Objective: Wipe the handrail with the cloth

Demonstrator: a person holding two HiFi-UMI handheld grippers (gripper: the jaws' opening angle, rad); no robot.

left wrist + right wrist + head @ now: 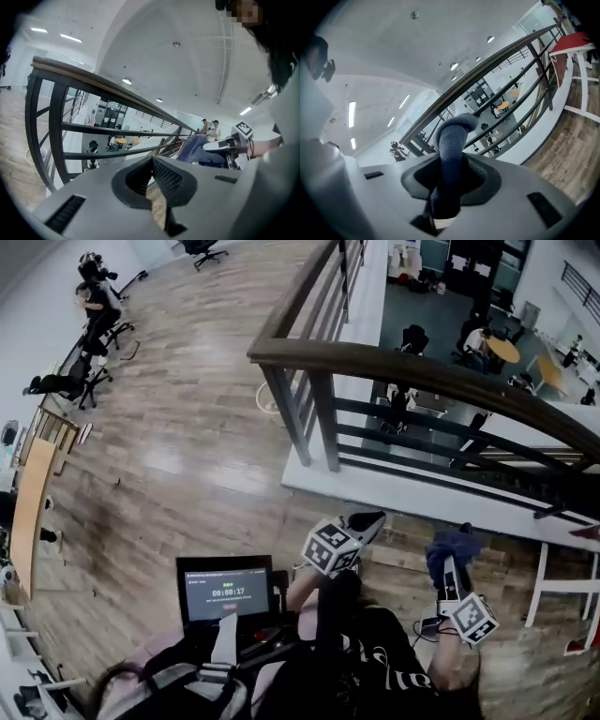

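Observation:
The handrail (pixel 403 367) is a brown wooden rail on dark metal bars; it curves from the upper middle of the head view to the right. Both grippers hang below it, apart from it. My right gripper (pixel 449 563) is shut on a dark blue cloth (pixel 455 542). In the right gripper view the cloth (pixel 452 136) stands up out of the jaws of the right gripper (pixel 449 161), with the handrail (pixel 497 58) beyond. My left gripper (pixel 367 518) is shut with nothing in it. The left gripper view shows the left gripper (pixel 151 161), the handrail (pixel 117 89) and the cloth (pixel 194 147).
A laptop (pixel 225 589) with a timer on its screen sits in front of the person's body. White table legs (pixel 562 587) and a red thing (pixel 586 532) stand at the right. People and chairs (pixel 94 296) are at the far left. Behind the rail is a drop to a lower floor (pixel 441 315).

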